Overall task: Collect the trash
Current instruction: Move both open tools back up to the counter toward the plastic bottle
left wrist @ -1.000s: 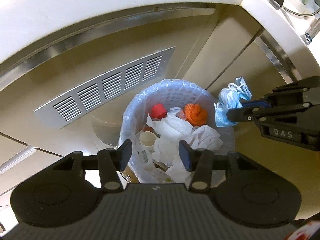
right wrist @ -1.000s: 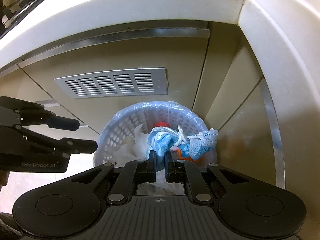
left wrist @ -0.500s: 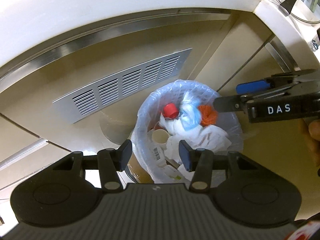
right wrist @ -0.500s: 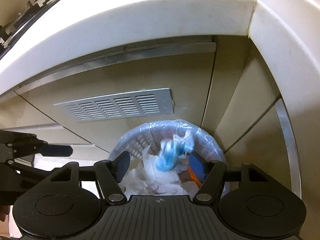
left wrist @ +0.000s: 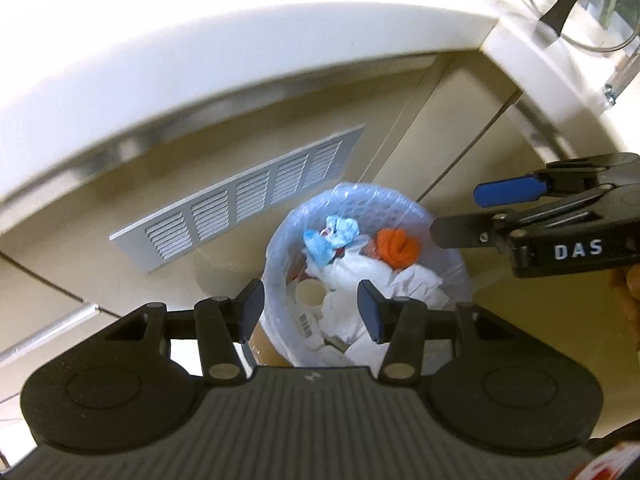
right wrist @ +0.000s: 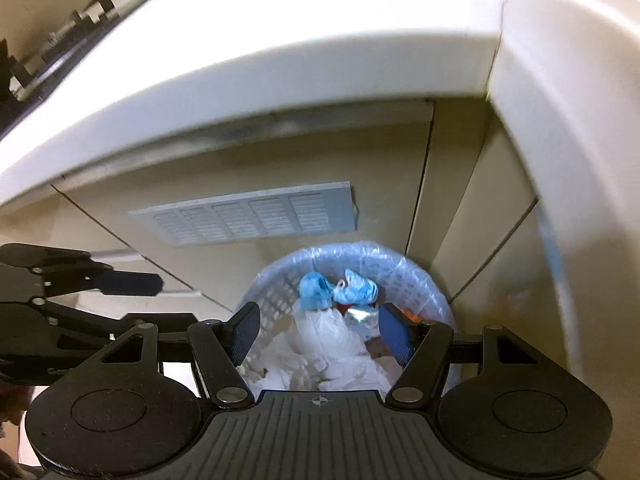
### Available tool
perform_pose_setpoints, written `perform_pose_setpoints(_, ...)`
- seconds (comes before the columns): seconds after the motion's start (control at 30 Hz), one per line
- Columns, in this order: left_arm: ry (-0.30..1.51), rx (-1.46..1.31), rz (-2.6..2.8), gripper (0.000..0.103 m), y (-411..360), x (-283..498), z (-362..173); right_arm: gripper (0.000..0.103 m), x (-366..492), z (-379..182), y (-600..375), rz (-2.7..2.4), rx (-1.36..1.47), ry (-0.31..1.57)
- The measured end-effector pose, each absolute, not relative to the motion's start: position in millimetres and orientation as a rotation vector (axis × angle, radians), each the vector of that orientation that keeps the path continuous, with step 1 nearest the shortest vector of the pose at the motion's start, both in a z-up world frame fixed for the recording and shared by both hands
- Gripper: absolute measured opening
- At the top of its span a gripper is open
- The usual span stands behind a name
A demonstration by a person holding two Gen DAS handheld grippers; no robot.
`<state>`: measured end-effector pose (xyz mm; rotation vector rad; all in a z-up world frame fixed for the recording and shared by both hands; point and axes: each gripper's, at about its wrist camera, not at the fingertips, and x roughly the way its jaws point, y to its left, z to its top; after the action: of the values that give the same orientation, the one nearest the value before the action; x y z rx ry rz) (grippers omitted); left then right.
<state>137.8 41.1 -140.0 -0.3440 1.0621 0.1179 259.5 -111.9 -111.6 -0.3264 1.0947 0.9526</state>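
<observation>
Now the crumpled blue face mask (right wrist: 338,290) lies in the white bag-lined mesh bin (right wrist: 280,292) just beyond the right gripper (right wrist: 320,334) jaws, which have just been opening and hold nothing, left gripper (left wrist: 310,312) jaws part-open and empty too, so lift clear without snagging the liner.

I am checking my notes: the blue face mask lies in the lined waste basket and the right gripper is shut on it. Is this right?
Not quite. The blue face mask does lie in the lined waste basket, but the right gripper is open and empty; its jaws have just opened. The right wrist view shows this.
</observation>
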Motion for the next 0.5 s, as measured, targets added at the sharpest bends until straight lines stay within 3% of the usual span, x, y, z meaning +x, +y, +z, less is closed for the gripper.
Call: perform_pose_setpoints(0.5, 0.757, -0.181, 0.016, 0.047, 36, 150, -19, 0.066, 254, -7, -142, 0.948, -0.227, 0.731)
